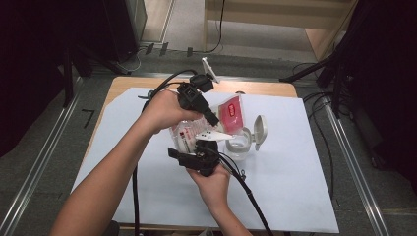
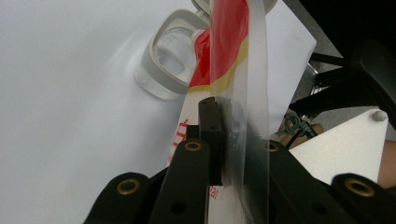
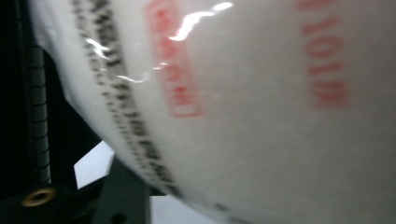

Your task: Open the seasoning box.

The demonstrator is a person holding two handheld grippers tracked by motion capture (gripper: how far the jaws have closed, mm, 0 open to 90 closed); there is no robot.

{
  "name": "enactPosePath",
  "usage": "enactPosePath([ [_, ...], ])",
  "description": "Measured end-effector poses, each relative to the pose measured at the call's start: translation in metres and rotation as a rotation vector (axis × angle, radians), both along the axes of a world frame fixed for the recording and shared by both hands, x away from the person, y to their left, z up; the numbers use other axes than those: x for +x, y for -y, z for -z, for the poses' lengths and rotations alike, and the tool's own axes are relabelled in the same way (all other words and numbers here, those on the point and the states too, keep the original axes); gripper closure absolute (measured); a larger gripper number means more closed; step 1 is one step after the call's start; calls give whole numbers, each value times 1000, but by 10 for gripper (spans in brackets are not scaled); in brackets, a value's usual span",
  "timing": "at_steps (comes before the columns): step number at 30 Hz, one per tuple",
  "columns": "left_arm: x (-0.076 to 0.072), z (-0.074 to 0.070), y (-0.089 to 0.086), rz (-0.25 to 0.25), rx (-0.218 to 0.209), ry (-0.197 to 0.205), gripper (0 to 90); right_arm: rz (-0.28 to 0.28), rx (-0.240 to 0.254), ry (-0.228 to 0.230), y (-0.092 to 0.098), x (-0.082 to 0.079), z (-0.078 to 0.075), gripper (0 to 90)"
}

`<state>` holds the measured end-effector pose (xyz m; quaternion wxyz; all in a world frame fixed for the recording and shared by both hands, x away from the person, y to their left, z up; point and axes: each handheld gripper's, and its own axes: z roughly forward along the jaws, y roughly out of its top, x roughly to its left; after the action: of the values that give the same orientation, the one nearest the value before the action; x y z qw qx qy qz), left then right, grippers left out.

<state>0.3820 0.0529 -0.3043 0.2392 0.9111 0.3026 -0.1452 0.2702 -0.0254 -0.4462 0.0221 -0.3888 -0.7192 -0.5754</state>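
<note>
- Above the white sheet-covered table [image 1: 295, 196], in the high view, both hands hold a clear plastic bag with red print and white contents [image 1: 189, 135] just off the surface near the middle. The left gripper [image 1: 212, 119] pinches the bag's red-and-white top end, while the right gripper [image 1: 199, 150] grips its bulging lower body from below. Just right of the bag stands a clear round container with a grey flip lid hinged open [image 1: 241, 142].
- Along the left gripper view, the jaws are clamped nearly together on the bag's flat clear seal strip [image 2: 252, 121], with the open container [image 2: 170, 60] beyond on the table.
- Close up in the right gripper view, the bag's white, red-lettered belly [image 3: 261, 107] presses between half-spread jaws.
</note>
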Motion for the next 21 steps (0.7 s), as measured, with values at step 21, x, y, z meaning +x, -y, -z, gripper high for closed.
enactPosePath([
  [21, 3, 1, -4, 7, -37, 1, 883, 14, 35, 10, 5, -6, -2, 536],
])
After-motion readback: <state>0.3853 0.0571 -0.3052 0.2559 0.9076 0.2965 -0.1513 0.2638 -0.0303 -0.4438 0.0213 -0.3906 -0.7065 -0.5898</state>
